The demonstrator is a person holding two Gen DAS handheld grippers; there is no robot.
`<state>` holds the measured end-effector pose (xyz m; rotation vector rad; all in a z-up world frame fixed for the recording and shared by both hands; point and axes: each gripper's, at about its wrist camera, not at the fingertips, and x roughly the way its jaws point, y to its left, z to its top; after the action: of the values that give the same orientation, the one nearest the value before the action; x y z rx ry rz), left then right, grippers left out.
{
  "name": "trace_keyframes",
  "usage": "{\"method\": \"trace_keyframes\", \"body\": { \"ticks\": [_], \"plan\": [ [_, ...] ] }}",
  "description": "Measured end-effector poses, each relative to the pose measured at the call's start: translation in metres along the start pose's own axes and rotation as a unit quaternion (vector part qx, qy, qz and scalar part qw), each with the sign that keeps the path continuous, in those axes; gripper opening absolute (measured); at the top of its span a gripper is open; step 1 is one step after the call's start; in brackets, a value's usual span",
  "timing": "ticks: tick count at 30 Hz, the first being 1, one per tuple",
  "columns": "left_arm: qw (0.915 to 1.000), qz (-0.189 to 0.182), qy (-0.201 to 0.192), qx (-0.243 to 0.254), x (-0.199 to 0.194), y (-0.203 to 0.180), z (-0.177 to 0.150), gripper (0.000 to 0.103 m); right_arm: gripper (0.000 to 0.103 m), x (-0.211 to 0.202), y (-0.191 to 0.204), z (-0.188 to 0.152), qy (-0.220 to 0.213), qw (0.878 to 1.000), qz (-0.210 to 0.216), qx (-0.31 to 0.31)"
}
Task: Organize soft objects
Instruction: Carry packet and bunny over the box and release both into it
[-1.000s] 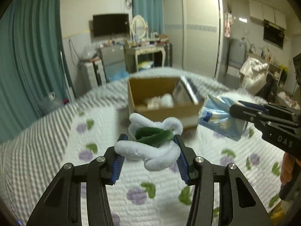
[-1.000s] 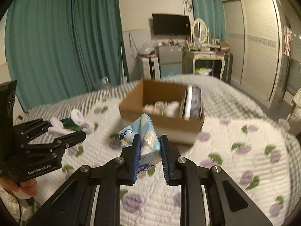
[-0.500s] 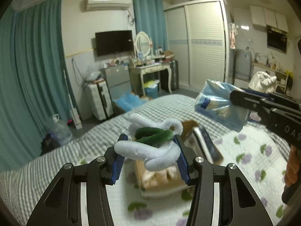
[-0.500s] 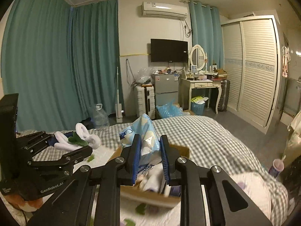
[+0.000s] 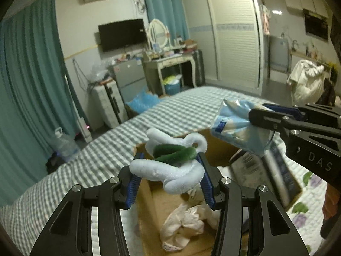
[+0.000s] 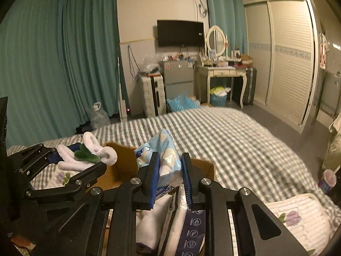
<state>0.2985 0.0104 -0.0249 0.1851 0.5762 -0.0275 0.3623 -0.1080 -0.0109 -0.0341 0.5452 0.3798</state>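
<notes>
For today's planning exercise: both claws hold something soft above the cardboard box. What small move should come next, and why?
Probably lower the left claw a little and open it, because its white and green plush toy hangs over a bare patch of the box beside crumpled cloth. The right claw holds its tissue pack clear.

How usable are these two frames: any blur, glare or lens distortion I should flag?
Left wrist view: dim and warm-tinted, strong fisheye bend on the wardrobe, the plush toy sharp, the box contents slightly soft. Right wrist view: dark vignette corners, the bed stripes smeared by motion, the tissue pack sharp, no strong glare.
</notes>
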Motion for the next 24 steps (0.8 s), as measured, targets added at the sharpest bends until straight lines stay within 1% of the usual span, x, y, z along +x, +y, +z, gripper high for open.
{"method": "trace_keyframes", "body": {
  "ticks": [5,7,8,9,10,11,12,15,18,22,24],
  "plan": [
    [1.0000,-0.004,0.009,-0.001,0.011,-0.003,-0.005,0.048,0.021,0.019,-0.001,-0.009,0.009,1.000,0.005,-0.004],
    [0.9999,-0.006,0.007,-0.004,0.011,-0.005,-0.007,0.053,0.024,0.021,0.000,-0.010,0.007,1.000,0.013,-0.002],
    [0.9999,-0.006,0.006,-0.005,0.010,-0.006,-0.008,0.053,0.025,0.023,0.001,-0.009,0.010,1.000,0.014,-0.002],
    [0.9999,0.000,0.006,-0.008,0.008,-0.007,-0.008,0.055,0.029,0.023,0.002,-0.009,0.009,1.000,0.009,-0.002],
    [0.9999,0.006,0.009,-0.013,0.007,-0.006,-0.007,0.070,0.032,0.021,0.003,-0.010,0.005,1.000,0.004,-0.002],
    [0.9997,0.009,0.010,-0.019,0.005,-0.006,-0.007,0.085,0.044,0.020,0.004,-0.009,0.003,1.000,0.001,-0.003],
    [0.9995,0.013,0.007,-0.029,0.001,-0.004,-0.006,0.088,0.054,0.017,0.006,-0.006,0.001,1.000,-0.004,-0.003],
    [0.9990,0.011,-0.002,-0.044,-0.014,0.004,0.002,0.088,0.055,0.002,0.008,0.002,-0.007,1.000,-0.011,-0.002],
    [0.9988,0.020,-0.014,-0.042,-0.044,0.008,0.017,0.089,0.055,-0.026,0.009,0.018,-0.019,1.000,-0.020,-0.004],
    [0.9968,0.028,-0.060,-0.044,-0.110,0.010,0.043,0.089,0.055,-0.087,0.011,0.049,-0.047,0.998,-0.027,-0.005],
    [0.9944,0.035,-0.090,-0.043,-0.151,0.011,0.059,0.089,0.055,-0.128,0.016,0.065,-0.065,0.997,-0.033,-0.011]
  ]
}}
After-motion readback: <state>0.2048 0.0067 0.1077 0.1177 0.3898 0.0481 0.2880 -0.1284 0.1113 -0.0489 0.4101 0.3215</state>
